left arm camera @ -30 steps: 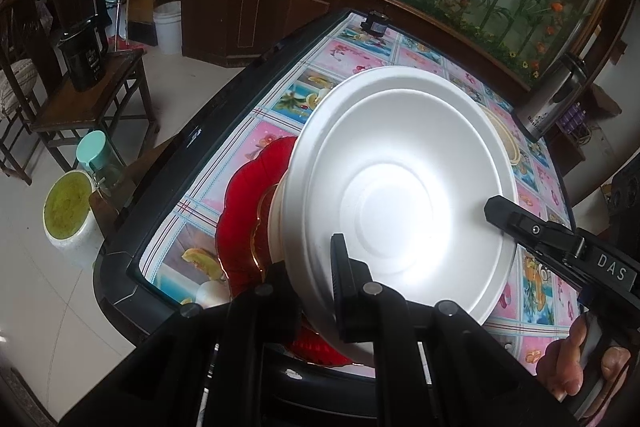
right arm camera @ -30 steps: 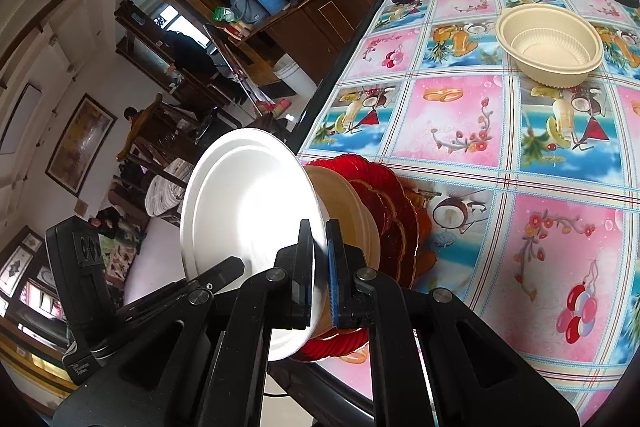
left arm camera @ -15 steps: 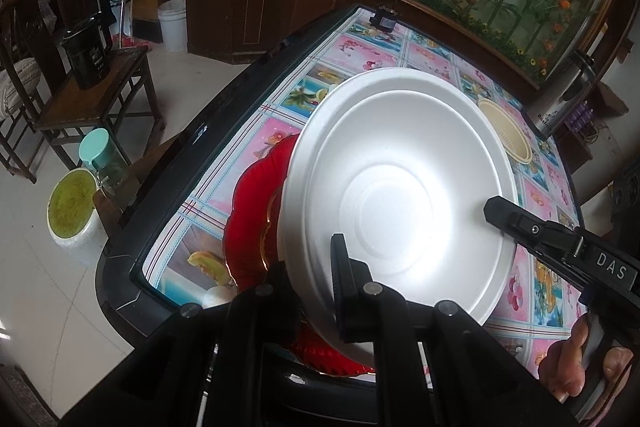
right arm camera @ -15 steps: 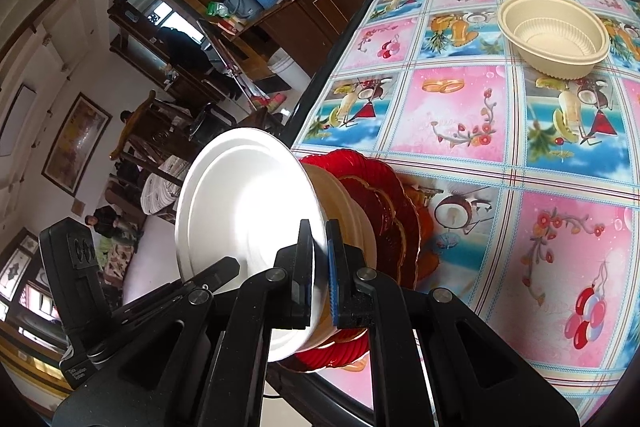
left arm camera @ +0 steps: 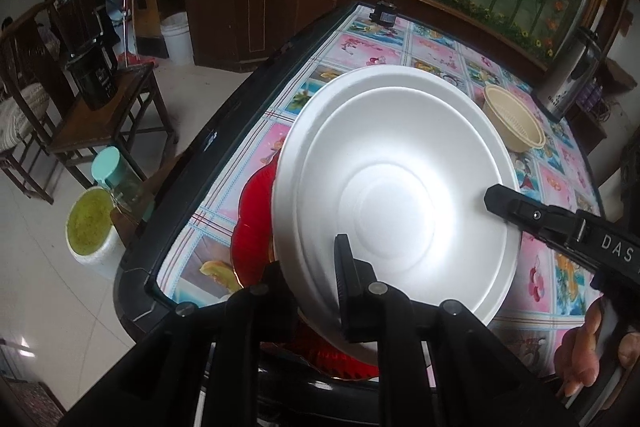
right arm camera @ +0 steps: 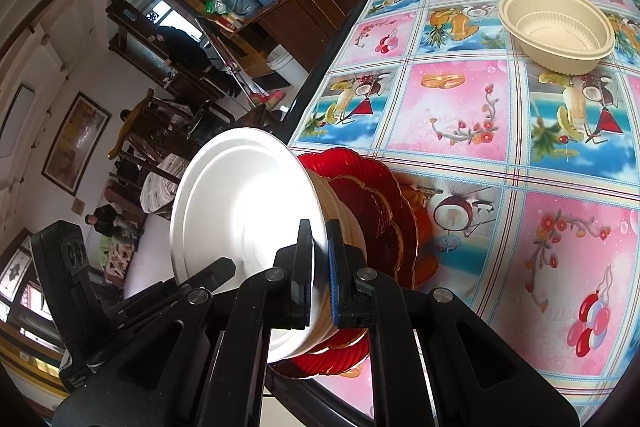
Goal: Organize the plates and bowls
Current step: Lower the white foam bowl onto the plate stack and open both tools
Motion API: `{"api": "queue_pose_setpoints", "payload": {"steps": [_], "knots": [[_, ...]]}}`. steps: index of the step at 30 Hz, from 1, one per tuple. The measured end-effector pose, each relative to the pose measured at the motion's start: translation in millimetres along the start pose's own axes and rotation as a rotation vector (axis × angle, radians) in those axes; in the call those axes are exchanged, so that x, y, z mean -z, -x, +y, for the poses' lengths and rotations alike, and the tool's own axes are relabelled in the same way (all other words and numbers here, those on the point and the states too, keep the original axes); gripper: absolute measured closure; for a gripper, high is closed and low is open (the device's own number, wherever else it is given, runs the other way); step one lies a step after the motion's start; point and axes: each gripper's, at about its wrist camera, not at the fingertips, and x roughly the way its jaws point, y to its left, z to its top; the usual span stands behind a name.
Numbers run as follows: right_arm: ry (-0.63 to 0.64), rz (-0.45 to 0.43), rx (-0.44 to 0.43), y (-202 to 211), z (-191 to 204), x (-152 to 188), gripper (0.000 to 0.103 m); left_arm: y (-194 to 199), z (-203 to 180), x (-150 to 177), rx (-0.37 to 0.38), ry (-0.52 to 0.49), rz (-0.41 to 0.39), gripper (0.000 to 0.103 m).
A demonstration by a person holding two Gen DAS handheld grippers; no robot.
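The white foam bowl (left arm camera: 394, 187) is held tilted over the red plates (right arm camera: 376, 211) at the near edge of the table (right arm camera: 452, 107). The right gripper (right arm camera: 319, 267) is clamped tight on its rim. The left gripper (left arm camera: 316, 291) straddles the near rim, its jaws having just eased open a little. A cream bowl (right arm camera: 556, 31) sits well apart.
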Motion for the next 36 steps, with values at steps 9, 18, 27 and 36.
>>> {"api": "queue_pose_setpoints", "payload": {"steps": [9,18,27,36], "knots": [[-0.010,-0.045,-0.014,9,-6,-5,0.096,22,-9,0,-0.156,-0.081,-0.100,0.065],[-0.062,-0.144,-0.035,39,-33,-9,0.096,41,-10,0,-0.246,-0.097,-0.183,0.059],[-0.024,-0.155,-0.131,60,-36,1,0.096,48,4,-5,-0.280,-0.057,-0.203,0.050],[0.218,-0.146,-0.071,36,10,34,0.096,57,43,-5,-0.289,0.061,-0.205,0.050]]}}
